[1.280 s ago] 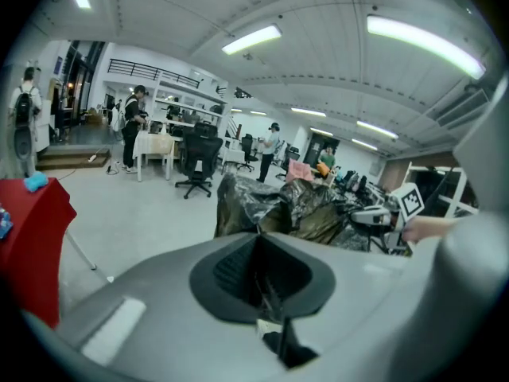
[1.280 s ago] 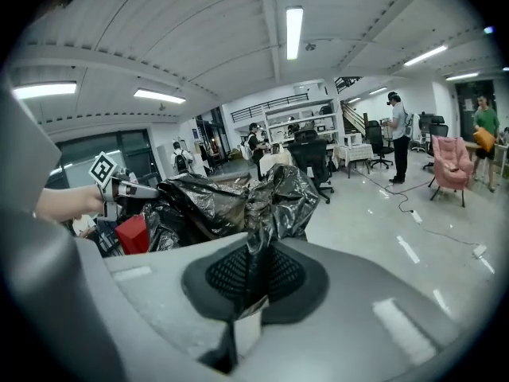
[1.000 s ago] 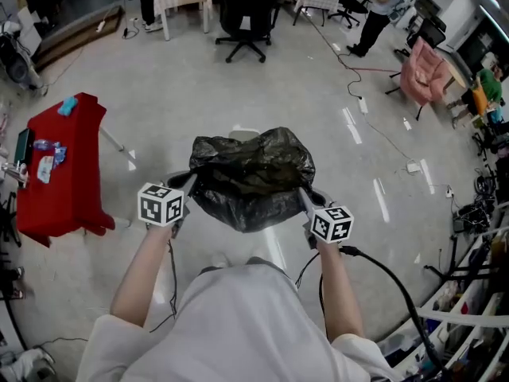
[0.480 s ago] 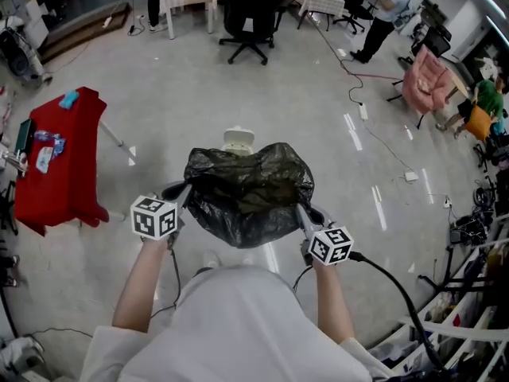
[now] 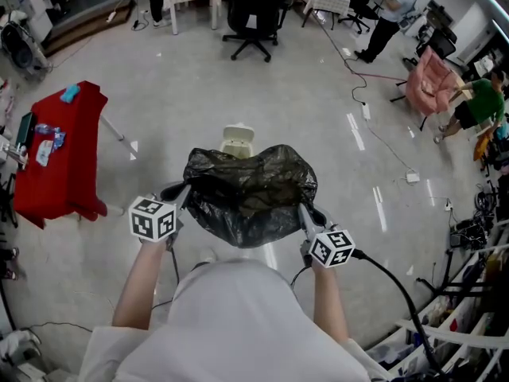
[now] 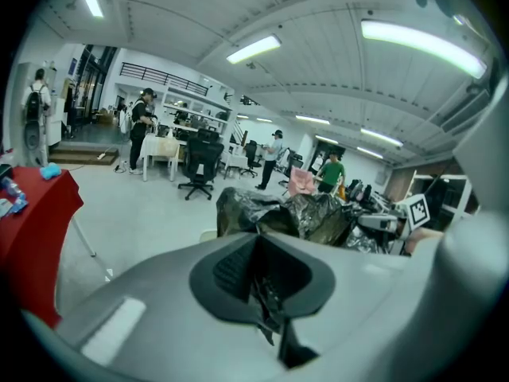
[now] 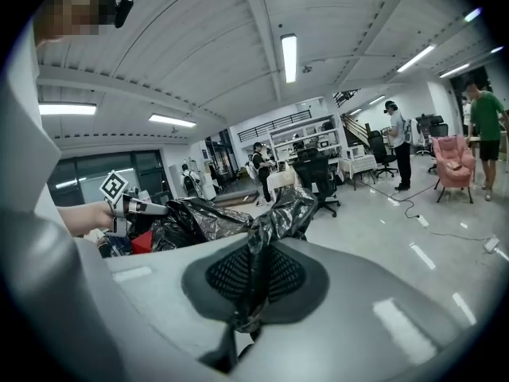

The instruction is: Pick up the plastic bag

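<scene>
A black plastic bag hangs in the air in front of me, stretched between both grippers. My left gripper is shut on the bag's left rim, and the pinched film shows between its jaws in the left gripper view. My right gripper is shut on the right rim, with a twisted strip of the black plastic bag clamped between its jaws. Bulky contents, one of them red, show inside the bag's open mouth.
A small white stool stands on the grey floor just beyond the bag. A red-covered table with small items is at the left. Black office chairs, a pink chair, floor cables and several people are farther off.
The bag and both grippers have stayed together while my view shifted slightly; the white stool has come into sight beyond the bag. A person in green has walked in at the right.
</scene>
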Demonstrator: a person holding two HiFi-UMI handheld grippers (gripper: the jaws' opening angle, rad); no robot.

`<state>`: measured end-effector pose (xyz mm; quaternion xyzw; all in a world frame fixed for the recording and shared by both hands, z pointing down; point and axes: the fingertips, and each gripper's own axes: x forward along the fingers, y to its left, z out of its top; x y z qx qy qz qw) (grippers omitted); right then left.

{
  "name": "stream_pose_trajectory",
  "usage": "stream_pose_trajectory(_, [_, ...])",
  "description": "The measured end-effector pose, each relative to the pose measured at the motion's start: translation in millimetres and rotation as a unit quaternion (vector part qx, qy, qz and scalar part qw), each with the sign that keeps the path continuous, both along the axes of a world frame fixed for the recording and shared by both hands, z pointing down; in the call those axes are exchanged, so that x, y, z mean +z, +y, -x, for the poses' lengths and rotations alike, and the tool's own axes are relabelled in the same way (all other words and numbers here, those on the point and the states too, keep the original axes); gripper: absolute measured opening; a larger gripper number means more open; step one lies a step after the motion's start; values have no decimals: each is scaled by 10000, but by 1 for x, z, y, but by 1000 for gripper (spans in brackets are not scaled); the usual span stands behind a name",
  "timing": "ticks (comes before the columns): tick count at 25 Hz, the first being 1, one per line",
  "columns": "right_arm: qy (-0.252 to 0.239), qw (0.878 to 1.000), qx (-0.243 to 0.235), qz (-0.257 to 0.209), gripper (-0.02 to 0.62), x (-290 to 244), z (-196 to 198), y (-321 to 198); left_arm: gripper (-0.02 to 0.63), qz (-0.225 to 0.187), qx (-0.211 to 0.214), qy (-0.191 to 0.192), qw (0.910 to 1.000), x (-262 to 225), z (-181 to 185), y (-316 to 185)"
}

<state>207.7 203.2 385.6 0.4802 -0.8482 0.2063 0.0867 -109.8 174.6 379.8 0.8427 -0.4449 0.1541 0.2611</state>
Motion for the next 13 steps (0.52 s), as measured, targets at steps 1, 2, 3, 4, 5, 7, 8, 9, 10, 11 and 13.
stream_pose_trajectory(1, [-13,10000,-2,-3,2,0,1,-1,8,-2,5,0,10000,0,0,-1])
stream_pose_trajectory(2, [-25,10000,-9,-2,2,1,2,-2,8,-3,11,1,10000,0,-1,-2])
stream_pose_trajectory(3, [-35,10000,-19,2,2,1,4,-3,8,-2,19,2,10000,-1,-1,-2])
stream_pose_trajectory(4, [-41,10000,-30,4,2,1,5,-3,8,-1,29,1,10000,-1,-2,-3])
stream_pose_trajectory(5, [-42,10000,-39,5,2,1,6,-4,8,0,41,-1,10000,-2,-3,-4])
stream_pose_trajectory(7, [-35,10000,-47,-4,2,0,6,-5,8,2,64,-11,10000,-3,-5,-5])
stream_pose_trajectory(8, [-26,10000,-49,-12,2,0,7,-5,8,2,74,-14,10000,-3,-5,-6])
stream_pose_trajectory(9, [-15,10000,-52,-23,2,0,7,-6,8,-1,82,-16,10000,-3,-6,-7])
stream_pose_trajectory(10, [-5,10000,-58,-33,2,0,7,-7,8,-7,89,-17,10000,-4,-5,-8])
stream_pose_trajectory(11, [3,10000,-66,-42,2,0,8,-8,8,-14,97,-18,9999,-4,-5,-9])
stream_pose_trajectory(13, [16,9999,-85,-59,2,1,9,-9,8,-31,116,-18,9999,-4,-5,-11])
